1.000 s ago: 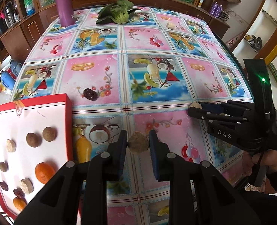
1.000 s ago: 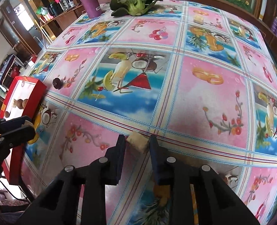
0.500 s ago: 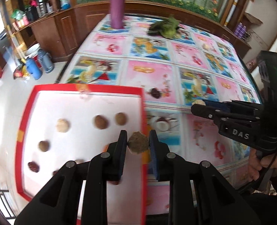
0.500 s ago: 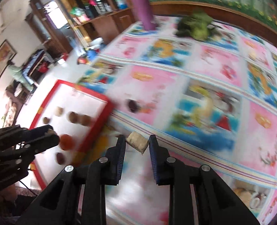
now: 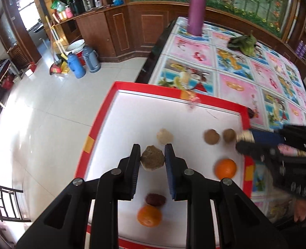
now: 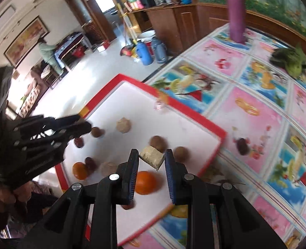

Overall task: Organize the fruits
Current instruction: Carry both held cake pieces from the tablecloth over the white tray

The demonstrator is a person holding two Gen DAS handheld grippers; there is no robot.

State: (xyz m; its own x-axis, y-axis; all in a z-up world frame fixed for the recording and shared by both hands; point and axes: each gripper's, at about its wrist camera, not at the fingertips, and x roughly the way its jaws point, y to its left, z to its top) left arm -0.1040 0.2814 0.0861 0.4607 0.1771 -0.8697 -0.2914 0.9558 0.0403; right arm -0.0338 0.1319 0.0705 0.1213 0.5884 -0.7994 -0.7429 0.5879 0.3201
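- Left wrist view: left tongs (image 5: 153, 158) pinching a brownish faceted lump (image 5: 153, 159), carried above the white floor of the red-rimmed tray (image 5: 153, 87); judged held there for setting down among the sorted pieces.
- Tray contents, same view: pale lump (image 5: 164, 136) just beyond the tongs; two brown round fruits (image 5: 211, 136) side by side; one orange (image 5: 225, 168) near the right rim; a second orange (image 5: 149, 216) and a dark red date (image 5: 155, 199) nearer the camera. All lie apart, none stacked.
- Right tongs (image 5: 244, 140) enter over the tray's right rim, a pale piece at the tips.
- Off the tray: purple flask (image 5: 196, 8) and leafy greens (image 5: 244, 44) at the far end of the desk (image 5: 246, 83).
- Right wrist view: right tongs (image 6: 151, 158) pinching a tan cube (image 6: 153, 155), held over the tray near its right corner, above an orange.
- One dark fruit (image 6: 241, 144) lies on the desk just outside the tray, judged still to be collected.
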